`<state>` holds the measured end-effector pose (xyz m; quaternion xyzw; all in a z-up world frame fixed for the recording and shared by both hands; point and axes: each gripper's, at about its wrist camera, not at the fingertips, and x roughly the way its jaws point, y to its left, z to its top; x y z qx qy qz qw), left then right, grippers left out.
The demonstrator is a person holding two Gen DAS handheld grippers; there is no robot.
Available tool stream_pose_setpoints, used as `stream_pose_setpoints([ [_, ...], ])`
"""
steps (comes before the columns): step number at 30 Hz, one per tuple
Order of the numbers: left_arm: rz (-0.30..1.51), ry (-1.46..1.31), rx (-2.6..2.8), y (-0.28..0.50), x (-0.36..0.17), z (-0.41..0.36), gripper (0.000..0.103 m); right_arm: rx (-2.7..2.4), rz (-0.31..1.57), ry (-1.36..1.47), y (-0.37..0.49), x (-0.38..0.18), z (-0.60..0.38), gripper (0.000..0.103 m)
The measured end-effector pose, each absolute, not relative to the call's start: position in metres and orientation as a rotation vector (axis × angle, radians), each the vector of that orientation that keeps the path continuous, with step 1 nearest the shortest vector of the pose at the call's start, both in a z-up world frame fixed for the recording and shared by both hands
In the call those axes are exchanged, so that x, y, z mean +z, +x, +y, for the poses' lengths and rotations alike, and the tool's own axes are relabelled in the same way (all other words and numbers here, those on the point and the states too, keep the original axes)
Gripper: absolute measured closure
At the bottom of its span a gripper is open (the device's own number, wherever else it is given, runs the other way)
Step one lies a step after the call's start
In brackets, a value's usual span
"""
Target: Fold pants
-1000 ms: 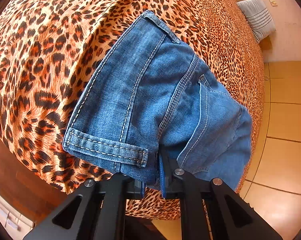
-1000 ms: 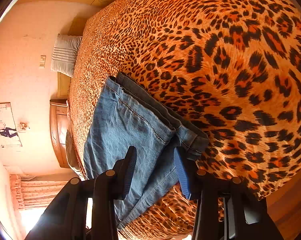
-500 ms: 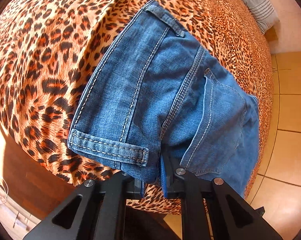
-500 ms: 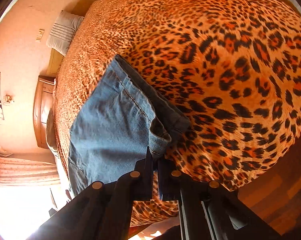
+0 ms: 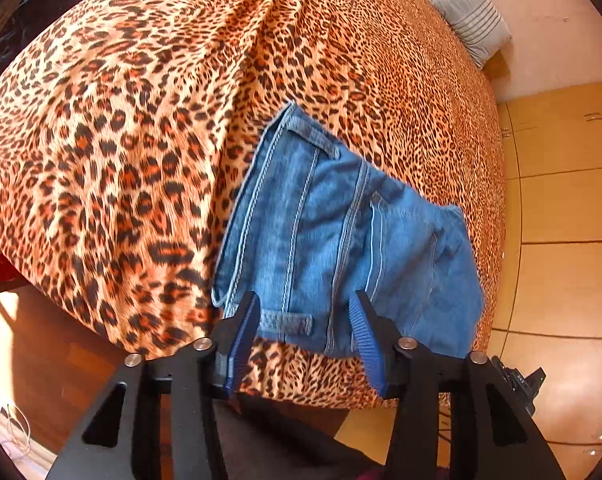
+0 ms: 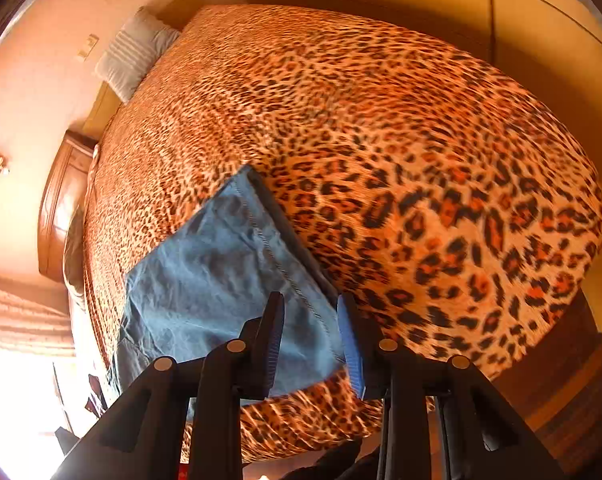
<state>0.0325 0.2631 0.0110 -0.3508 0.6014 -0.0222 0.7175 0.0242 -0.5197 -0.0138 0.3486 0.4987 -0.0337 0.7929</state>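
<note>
The blue jeans (image 5: 333,236) lie folded on the leopard-print bed (image 5: 121,140), near its front edge. The left wrist view shows the waistband end with belt loops and a back pocket. My left gripper (image 5: 303,332) is open, its blue pads straddling the waistband edge without holding it. In the right wrist view the jeans (image 6: 221,276) show their paler leg end with a stitched hem. My right gripper (image 6: 311,336) is open just above that hem corner, holding nothing.
A grey striped pillow (image 5: 475,16) lies at the bed's head, also in the right wrist view (image 6: 135,52). A wooden nightstand (image 6: 65,204) stands beside the bed. Tiled floor (image 5: 561,264) runs along one side, and dark clothes (image 5: 29,16) lie at the far corner.
Both grippers held the jeans half a second ago. Both have opened, let go and pulled back, and the jeans now rest on the bed.
</note>
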Motion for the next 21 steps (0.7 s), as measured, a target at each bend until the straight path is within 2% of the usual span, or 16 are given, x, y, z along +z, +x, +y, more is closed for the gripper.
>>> stream_pose_setpoints([
  [1, 1.325, -0.789, -0.043, 0.045, 0.008, 0.269, 0.042, -0.008, 1.08, 0.718, 0.047, -0.009, -0.502, 0.064],
  [2, 1.321, -0.806, -0.046, 0.059, 0.004, 0.274, 0.042, 0.064, 1.094, 0.688, 0.069, -0.005, -0.48, 0.057],
  [3, 1.323, -0.824, -0.056, 0.073, -0.001, 0.278, 0.042, 0.14, 1.11, 0.66, 0.091, -0.004, -0.458, 0.056],
  [11, 1.427, -0.895, -0.094, 0.125, -0.035, 0.284, 0.041, 0.44, 1.258, 0.24, 0.249, -0.016, -0.28, 0.052],
  [18, 1.487, -0.901, -0.154, 0.136, -0.054, 0.282, 0.04, 0.5, 1.385, -0.27, 0.272, -0.057, -0.197, 0.051],
  [19, 1.494, -0.9, -0.159, 0.142, -0.058, 0.282, 0.041, 0.525, 1.392, -0.325, 0.269, -0.061, -0.19, 0.061],
  [20, 1.497, -0.9, -0.161, 0.144, -0.059, 0.282, 0.041, 0.543, 1.401, -0.351, 0.266, -0.063, -0.186, 0.079],
  [21, 1.492, -0.9, -0.157, 0.147, -0.058, 0.281, 0.042, 0.542, 1.399, -0.368, 0.264, -0.063, -0.183, 0.08],
])
